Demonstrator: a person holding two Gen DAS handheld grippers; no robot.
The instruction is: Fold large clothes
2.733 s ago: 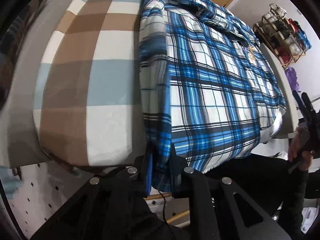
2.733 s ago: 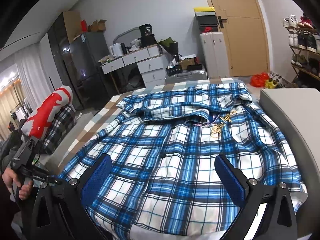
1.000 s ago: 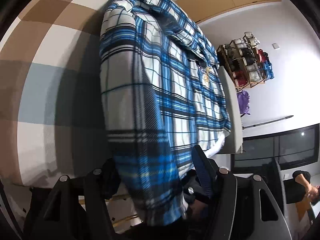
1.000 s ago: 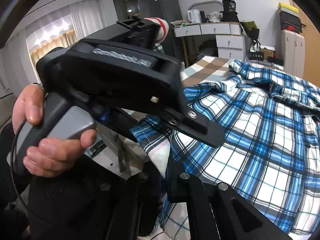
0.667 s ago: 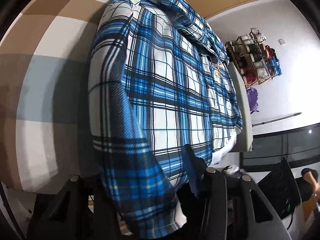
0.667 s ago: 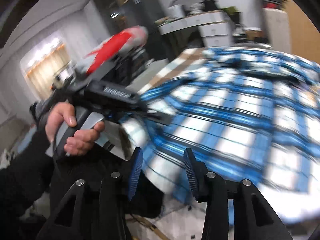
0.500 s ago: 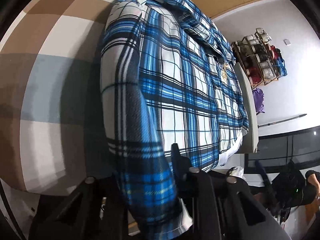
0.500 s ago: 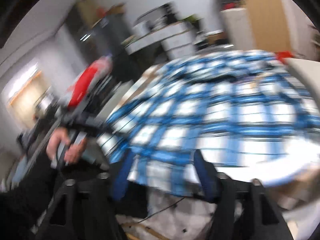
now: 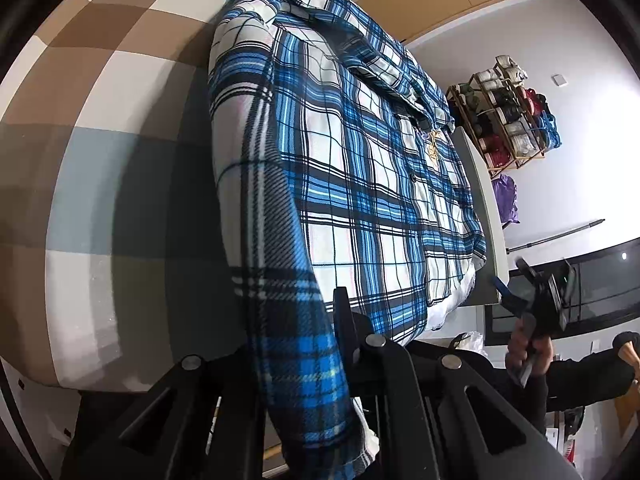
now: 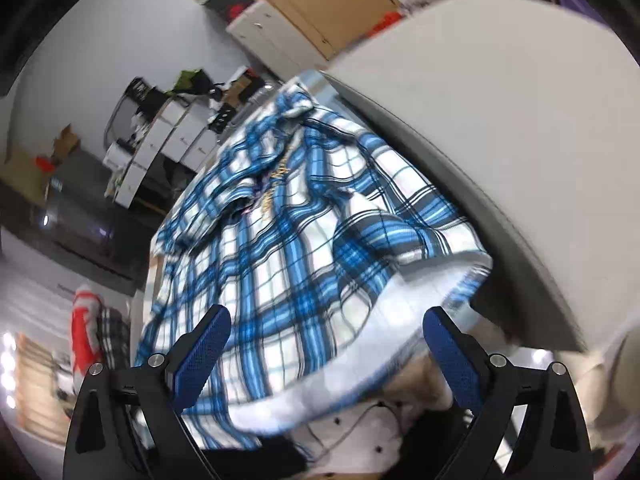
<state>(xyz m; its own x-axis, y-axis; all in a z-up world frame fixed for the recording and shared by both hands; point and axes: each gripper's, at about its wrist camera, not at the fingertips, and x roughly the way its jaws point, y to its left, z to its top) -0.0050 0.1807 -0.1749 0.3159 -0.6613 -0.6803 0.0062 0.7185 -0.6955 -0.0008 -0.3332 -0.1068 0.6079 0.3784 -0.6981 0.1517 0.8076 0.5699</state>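
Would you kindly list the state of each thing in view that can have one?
Shirt: spread flat on the bed, buttoned, one hem corner lifted.
Left gripper: just closed, shut on the shirt's hem corner.
Right gripper: just opened, jaws wide, nothing between them.
Bed: checked cover, shirt lying on it.
Door: closed.

left gripper (image 9: 316, 344): shirt (image 9: 360, 184) fold is covering its left finger | shirt hem: running off the left-wrist picture's bottom edge | right-wrist view: motion is blurring the shirt and desk (image 10: 168, 140) | shoe rack (image 9: 508, 116): contents too small to tell
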